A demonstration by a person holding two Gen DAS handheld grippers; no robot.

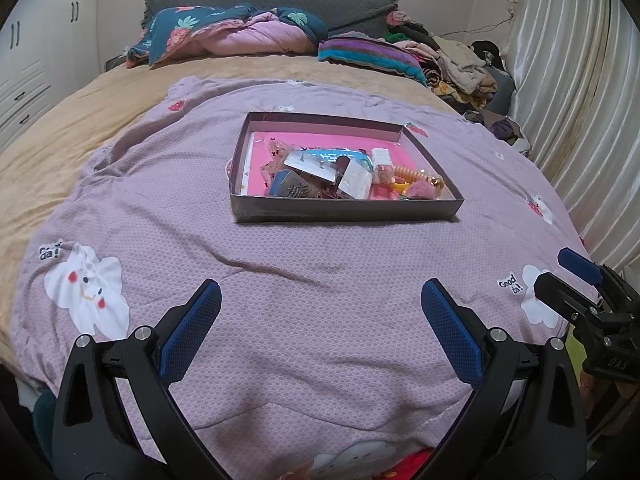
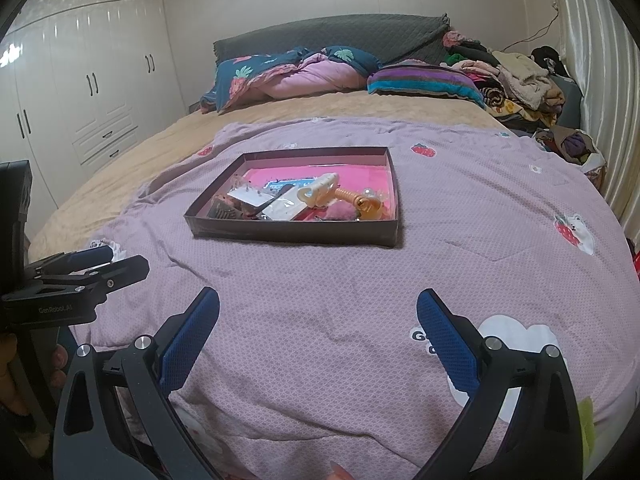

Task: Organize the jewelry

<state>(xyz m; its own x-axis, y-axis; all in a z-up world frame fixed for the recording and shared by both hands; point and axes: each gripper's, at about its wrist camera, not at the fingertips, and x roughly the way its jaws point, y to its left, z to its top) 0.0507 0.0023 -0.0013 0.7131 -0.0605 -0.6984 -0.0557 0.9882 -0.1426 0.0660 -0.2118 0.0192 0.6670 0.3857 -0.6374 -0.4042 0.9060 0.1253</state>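
Observation:
A shallow dark box [image 1: 344, 209] with a pink floor lies on the purple quilt [image 1: 304, 304] in the middle of the bed; it also shows in the right wrist view [image 2: 296, 233]. It holds a heap of jewelry and hair accessories [image 1: 340, 174]: carded pieces, a pink pompom, an orange coil tie [image 2: 349, 195], a cream claw clip [image 2: 320, 189]. My left gripper [image 1: 320, 292] is open and empty, well short of the box. My right gripper [image 2: 318, 302] is open and empty too, beside the left one at the quilt's near end.
Folded bedding [image 1: 228, 36] and a striped pillow [image 1: 368, 54] lie at the headboard. A pile of clothes [image 1: 460, 64] is at the far right by the curtain [image 1: 580, 100]. White wardrobes [image 2: 80, 92] stand left of the bed.

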